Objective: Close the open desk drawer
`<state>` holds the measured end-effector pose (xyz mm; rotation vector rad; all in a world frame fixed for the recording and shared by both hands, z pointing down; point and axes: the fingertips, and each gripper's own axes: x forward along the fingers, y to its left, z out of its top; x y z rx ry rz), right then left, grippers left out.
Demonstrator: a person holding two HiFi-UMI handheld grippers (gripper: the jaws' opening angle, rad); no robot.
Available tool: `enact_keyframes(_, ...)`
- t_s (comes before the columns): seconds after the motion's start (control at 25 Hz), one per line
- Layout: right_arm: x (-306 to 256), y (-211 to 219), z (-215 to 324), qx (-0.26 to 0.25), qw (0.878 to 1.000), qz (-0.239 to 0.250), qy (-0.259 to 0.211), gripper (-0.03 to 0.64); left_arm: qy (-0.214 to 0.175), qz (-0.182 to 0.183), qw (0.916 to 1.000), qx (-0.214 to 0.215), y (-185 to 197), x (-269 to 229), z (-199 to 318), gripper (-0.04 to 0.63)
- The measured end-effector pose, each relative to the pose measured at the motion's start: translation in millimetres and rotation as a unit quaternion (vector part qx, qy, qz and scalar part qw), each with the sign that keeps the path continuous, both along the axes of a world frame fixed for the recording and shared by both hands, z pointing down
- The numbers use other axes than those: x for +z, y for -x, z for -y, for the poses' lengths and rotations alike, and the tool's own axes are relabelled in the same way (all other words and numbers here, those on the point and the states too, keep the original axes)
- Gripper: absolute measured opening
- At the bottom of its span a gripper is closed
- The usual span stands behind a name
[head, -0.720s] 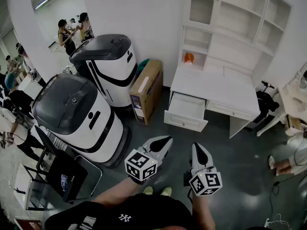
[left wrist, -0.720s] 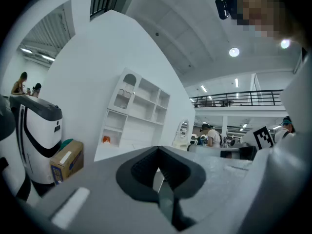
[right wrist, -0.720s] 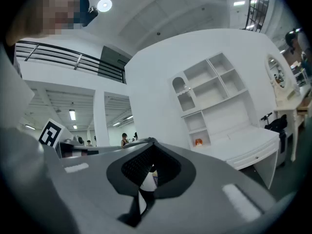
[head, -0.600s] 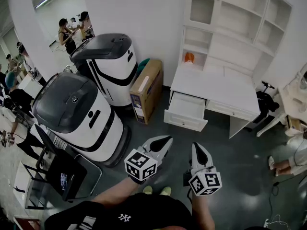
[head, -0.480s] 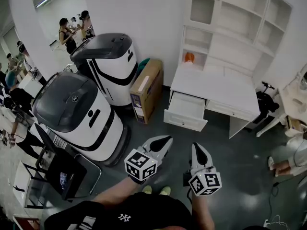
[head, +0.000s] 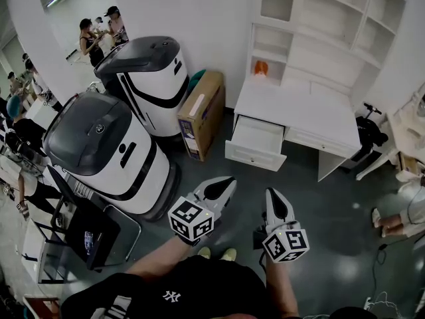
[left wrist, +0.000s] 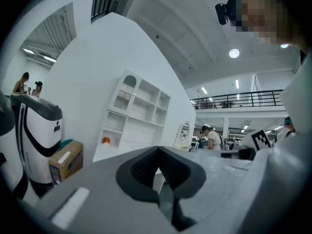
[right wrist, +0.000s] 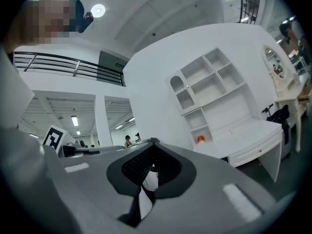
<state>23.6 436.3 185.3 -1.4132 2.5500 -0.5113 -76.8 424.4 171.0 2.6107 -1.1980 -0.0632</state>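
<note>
The white desk (head: pixel 302 115) with a shelf hutch stands against the far wall. Its left drawer (head: pixel 255 158) is pulled out and looks empty inside. Both grippers are held level over the dark floor, well short of the desk. My left gripper (head: pixel 228 181) is shut with nothing in it, and its tip points toward the drawer. My right gripper (head: pixel 272 194) is beside it, also shut and empty. The hutch (left wrist: pixel 138 109) shows past my left gripper (left wrist: pixel 157 150). The desk (right wrist: pixel 246 134) lies right of my right gripper (right wrist: pixel 153 141).
Two large white-and-black machines (head: pixel 99 145) (head: pixel 151 75) and a cardboard box (head: pixel 199 115) stand left of the desk. A black cart (head: pixel 73 238) is at lower left. A small orange object (head: pixel 260 67) sits on a hutch shelf. A person's foot (head: pixel 388 221) is at right.
The head view has shifted a little, so the desk and both grippers sit slightly higher in the picture. Both grippers stay shut, and the drawer stays open.
</note>
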Motion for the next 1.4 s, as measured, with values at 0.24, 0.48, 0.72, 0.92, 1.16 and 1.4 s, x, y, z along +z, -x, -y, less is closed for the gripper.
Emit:
enact_keyframes(0.24,19.1,-11.7,8.6,-0.003,1.0,0.017,0.013,0.018,0.0,0.01,0.9999,-0.012,-0.5,13.1,11.2,0.0)
enact_keyframes(0.48,37.0,-15.3,18.1,-0.01,0.998,0.045,0.039,0.02,0.016,0.02,0.9994,-0.024,5.1,27.5,17.7,0.0)
enact_keyframes(0.72,58.3,-13.6,43.3,-0.016,0.996,0.059,0.064,0.022,0.023,0.027,0.9989,-0.031,11.0,42.0,44.7,0.0)
enact_keyframes(0.92,77.3,-9.1,75.8,-0.01,0.996,0.056,0.075,0.028,0.03,0.025,0.999,-0.021,11.9,59.1,82.1,0.0)
enact_keyframes(1.16,112.3,-2.2,134.1,0.012,0.993,0.055,0.108,0.028,0.027,0.022,0.9994,0.007,8.4,83.7,147.0,0.0)
enact_keyframes(1.4,161.7,12.3,202.9,0.035,0.987,0.049,0.15,0.028,0.027,0.034,0.9982,0.042,7.8,125.7,215.3,0.0)
